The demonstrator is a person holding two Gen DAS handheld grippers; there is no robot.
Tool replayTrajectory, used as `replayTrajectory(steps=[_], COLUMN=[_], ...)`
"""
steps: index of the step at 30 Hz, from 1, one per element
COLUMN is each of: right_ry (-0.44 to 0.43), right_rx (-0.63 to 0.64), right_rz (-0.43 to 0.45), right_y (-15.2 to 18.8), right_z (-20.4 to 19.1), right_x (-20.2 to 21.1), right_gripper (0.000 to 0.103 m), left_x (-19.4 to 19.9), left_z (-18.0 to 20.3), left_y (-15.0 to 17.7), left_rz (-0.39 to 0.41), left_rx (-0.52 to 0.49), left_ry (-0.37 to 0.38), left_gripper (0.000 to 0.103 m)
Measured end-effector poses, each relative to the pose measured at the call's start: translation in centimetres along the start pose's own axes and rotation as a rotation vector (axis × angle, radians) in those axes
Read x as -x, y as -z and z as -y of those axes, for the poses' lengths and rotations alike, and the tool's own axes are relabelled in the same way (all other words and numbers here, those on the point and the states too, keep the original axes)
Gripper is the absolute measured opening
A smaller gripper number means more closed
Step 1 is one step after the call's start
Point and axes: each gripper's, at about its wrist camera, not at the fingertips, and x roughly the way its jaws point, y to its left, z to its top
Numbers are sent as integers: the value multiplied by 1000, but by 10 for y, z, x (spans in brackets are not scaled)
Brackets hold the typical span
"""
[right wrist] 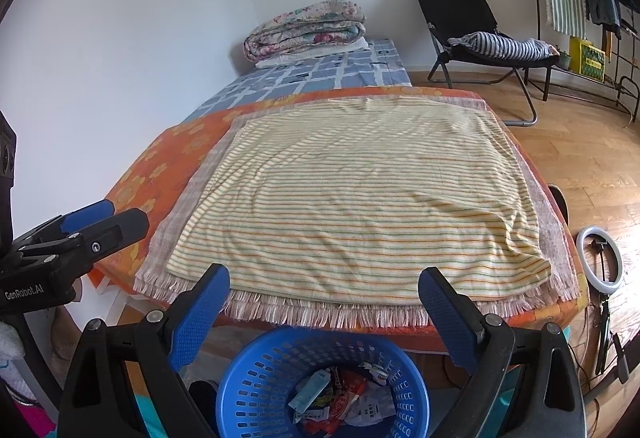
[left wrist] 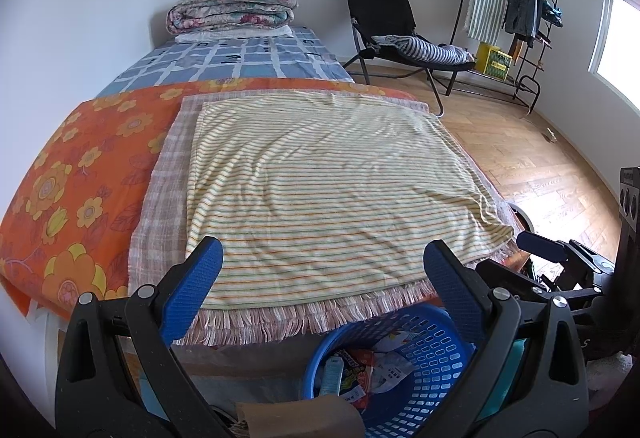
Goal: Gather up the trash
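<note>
Covering bed (left wrist: 256,54): striped blanket (left wrist: 320,178)

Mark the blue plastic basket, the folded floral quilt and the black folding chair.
blue plastic basket (right wrist: 256,370): right wrist view, left wall.
folded floral quilt (right wrist: 306,30): right wrist view, front side.
black folding chair (left wrist: 376,2): left wrist view, backrest.

A home bedroom: a bed (left wrist: 248,54) against the white wall with a folded quilt (left wrist: 232,8) in the upper middle, a folding chair (left wrist: 384,18) and clothes rack (left wrist: 516,6) at upper right, wooden floor (left wrist: 532,158).
</note>
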Motion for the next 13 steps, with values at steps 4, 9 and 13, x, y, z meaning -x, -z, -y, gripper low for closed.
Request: replayTrajectory(steps=[4,9,13], right_ry=[-2,-4,-4], right_rx=[-4,-10,-13], right_rz=[-3,-6,-11], right_y=[0,1,1], right_z=[1,2,3], right_x=[-1,-1,-3], right_gripper=[97,97,97], left_x=[-1,-1,-2], left_z=[0,-1,-1], left_y=[2,0,4], left_rz=[0,-1,-5], left_rx=[2,2,4], left_ry=[1,1,-8], left_gripper=[102,102,102])
